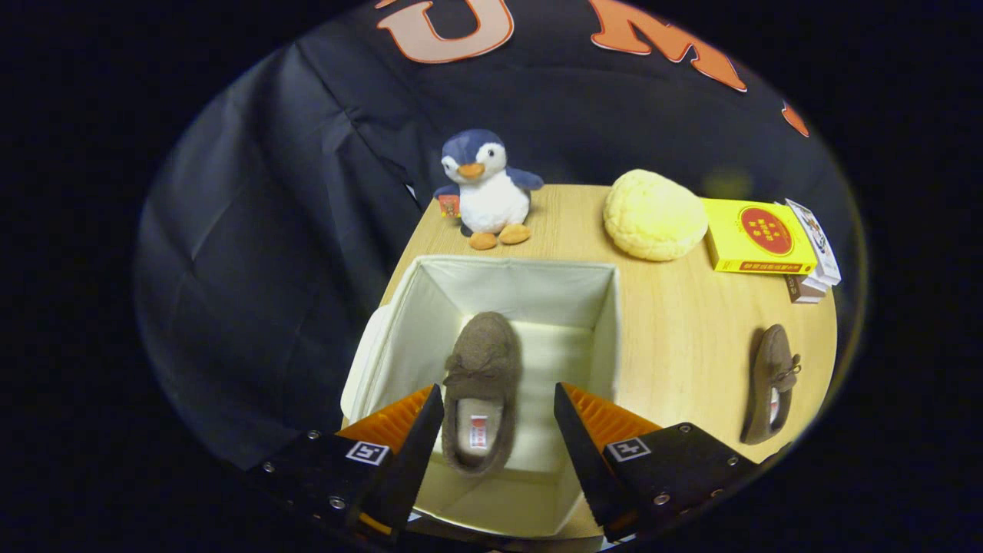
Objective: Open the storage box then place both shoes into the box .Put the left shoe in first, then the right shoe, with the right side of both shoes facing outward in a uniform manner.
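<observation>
Tongs (pixel 499 430) spread, released around the first shoe (pixel 480 388) lying in the open box (pixel 607 307); second shoe (pixel 770 382) waits well right on the bench (pixel 676 322).

Close above open box (pixel 430 307), downward-forward.

Plush penguin (pixel 484 188); yellow bun (pixel 653 215); yellow box (pixel 756 236) atop small cartons (pixel 814 280).

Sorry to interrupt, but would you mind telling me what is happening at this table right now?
A hand-held gripper hovers open over an open white storage box. One brown slipper lies inside the box, between the spread fingers, which do not press on it. The second brown slipper waits on the wooden table, to the right of the box.
</observation>
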Tool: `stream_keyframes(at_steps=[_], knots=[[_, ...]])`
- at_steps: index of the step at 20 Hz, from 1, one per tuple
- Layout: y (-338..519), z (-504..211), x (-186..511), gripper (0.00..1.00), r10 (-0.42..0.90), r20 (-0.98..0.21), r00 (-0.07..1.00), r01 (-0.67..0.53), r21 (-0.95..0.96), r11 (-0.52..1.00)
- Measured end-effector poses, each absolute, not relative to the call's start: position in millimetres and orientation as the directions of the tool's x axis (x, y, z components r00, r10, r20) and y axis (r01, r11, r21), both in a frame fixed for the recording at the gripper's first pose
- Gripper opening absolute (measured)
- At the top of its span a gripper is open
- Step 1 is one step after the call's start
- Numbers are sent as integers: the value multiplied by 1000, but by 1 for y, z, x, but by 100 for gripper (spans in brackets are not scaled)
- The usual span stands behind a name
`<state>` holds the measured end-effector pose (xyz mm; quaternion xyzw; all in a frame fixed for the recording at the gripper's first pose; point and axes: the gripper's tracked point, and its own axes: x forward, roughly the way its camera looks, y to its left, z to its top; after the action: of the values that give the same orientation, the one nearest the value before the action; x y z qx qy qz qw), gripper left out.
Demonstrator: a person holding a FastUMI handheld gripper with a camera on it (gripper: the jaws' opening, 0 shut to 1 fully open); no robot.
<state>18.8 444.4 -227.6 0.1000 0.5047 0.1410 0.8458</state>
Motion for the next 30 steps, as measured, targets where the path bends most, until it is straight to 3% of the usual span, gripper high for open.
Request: stream_keyframes(at_steps=[5,9,17,23,25,30], knots=[[346,-219,15,93,277,-811,515,-83,274,958],[255,-251,-2,95,220,-828,515,-20,245,969],[85,-332,-38,96,47,-899,435,142,119,983],[39,-395,-49,95,41,-938,344,128,90,988],[37,-416,-50,93,63,-948,313,116,104,988],[33,-439,-22,69,73,-938,340,134,125,983]])
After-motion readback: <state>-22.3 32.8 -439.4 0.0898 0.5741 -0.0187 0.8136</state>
